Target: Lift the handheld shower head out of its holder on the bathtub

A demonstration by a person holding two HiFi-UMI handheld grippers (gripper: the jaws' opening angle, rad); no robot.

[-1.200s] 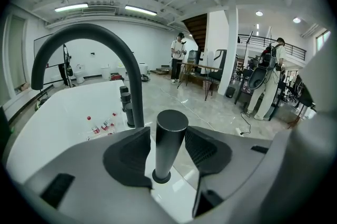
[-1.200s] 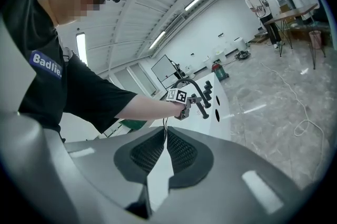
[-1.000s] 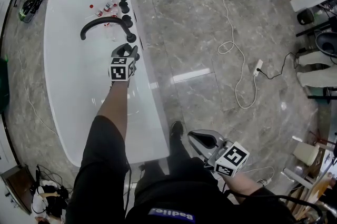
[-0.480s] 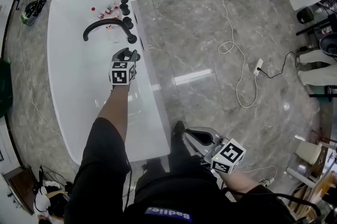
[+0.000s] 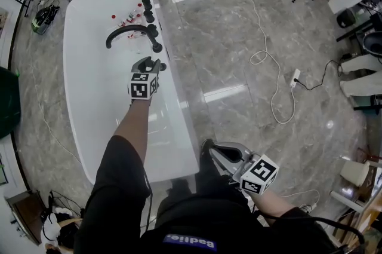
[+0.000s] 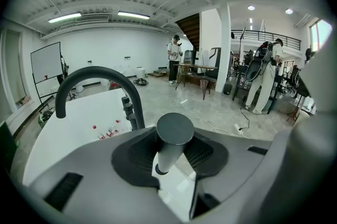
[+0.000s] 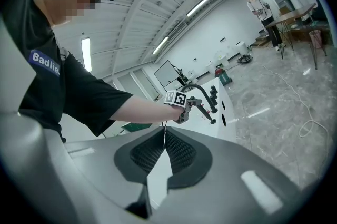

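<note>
Left gripper (image 5: 151, 64) is clamped on the dark handheld shower head (image 6: 174, 136), upright just above the white bathtub (image 5: 89, 73) rim, beside the curved faucet (image 6: 100, 78). It looks clear of its holder, though that's hard to confirm. Right gripper (image 7: 165, 134) has its jaws together, empty.

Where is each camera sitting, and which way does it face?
Head view: head-mounted, steeply down on bathtub; shows left arm, left gripper, right gripper.
Left gripper view: rides left gripper, along fingers clamping shower head, toward spout.
Right gripper view: rides right gripper, over shut fingers toward person's torso and bathtub.
Shared: spout, in all three.
</note>
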